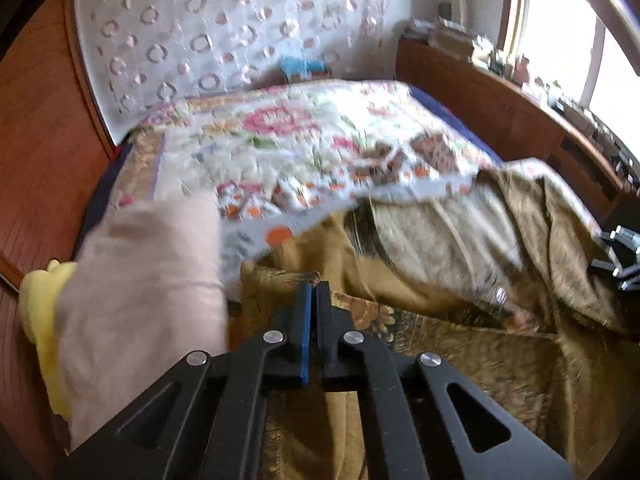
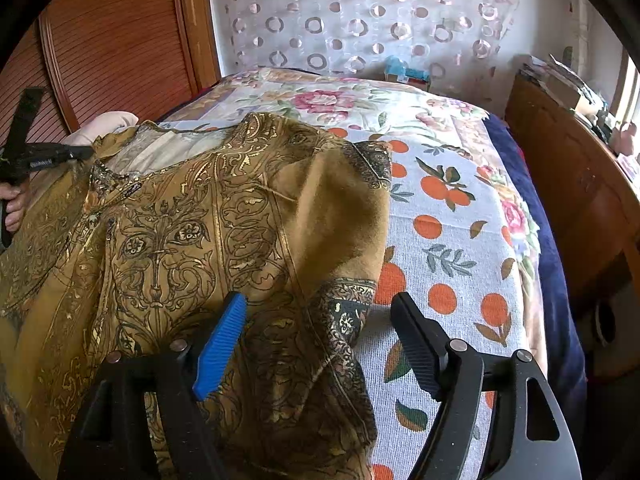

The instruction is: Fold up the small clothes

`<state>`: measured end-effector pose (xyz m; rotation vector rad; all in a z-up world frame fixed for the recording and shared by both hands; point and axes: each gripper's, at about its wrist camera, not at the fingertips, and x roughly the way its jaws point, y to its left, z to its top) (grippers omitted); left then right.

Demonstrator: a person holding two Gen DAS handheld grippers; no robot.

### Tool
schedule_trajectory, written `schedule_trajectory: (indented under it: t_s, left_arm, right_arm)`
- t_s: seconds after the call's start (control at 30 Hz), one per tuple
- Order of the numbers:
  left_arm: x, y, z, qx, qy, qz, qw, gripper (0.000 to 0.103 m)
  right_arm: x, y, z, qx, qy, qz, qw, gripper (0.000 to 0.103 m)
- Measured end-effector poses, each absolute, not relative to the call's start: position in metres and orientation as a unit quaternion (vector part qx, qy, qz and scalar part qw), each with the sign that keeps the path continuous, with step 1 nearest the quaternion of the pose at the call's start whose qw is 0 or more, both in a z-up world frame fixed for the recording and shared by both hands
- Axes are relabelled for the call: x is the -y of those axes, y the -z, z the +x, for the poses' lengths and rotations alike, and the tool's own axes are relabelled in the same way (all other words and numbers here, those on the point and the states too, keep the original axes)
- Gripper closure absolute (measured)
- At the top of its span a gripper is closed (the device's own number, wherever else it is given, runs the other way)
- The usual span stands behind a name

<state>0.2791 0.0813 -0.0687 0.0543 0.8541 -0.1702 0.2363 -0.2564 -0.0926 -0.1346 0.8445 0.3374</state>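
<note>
**Item: gold-print tunic, mid-fold on bed**

Your right gripper (image 2: 318,340): jaws wide, empty, tunic (image 2: 208,232) sleeve hem betw. them. Garment runs away-left toward neckline. Your left gripper (image 1: 314,292): jaws closed, apparently pinching fabric at far-left shoulder. Left view only: pink cloth (image 1: 144,292), window (image 1: 568,36). Orange-print bedspread (image 2: 452,216) beyond.

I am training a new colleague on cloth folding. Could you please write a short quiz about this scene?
1. True or false: the right gripper is shut.
2. The printed cloth under the golden garment shows: A) oranges B) cherries C) grapes
3. Fill in: the left gripper has its jaws ____.
Key: 1 false, it is open; 2 A; 3 shut.
</note>
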Motion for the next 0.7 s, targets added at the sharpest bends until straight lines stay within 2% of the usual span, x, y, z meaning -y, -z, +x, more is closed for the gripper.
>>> schedule_trajectory:
  t_s: [0.23,0.7]
  left_arm:
    - [-0.125,0.036,0.276,-0.374,0.025,0.022,0.927,0.100]
    - [-0.149,0.066,0.282,-0.401,0.006,0.001,0.916,0.099]
  right_arm:
    - [0.256,0.093,0.236,-0.407,-0.162,-0.066,0.896,0.025]
    - [0.259,0.094,0.238,-0.408,-0.159,-0.066,0.896,0.023]
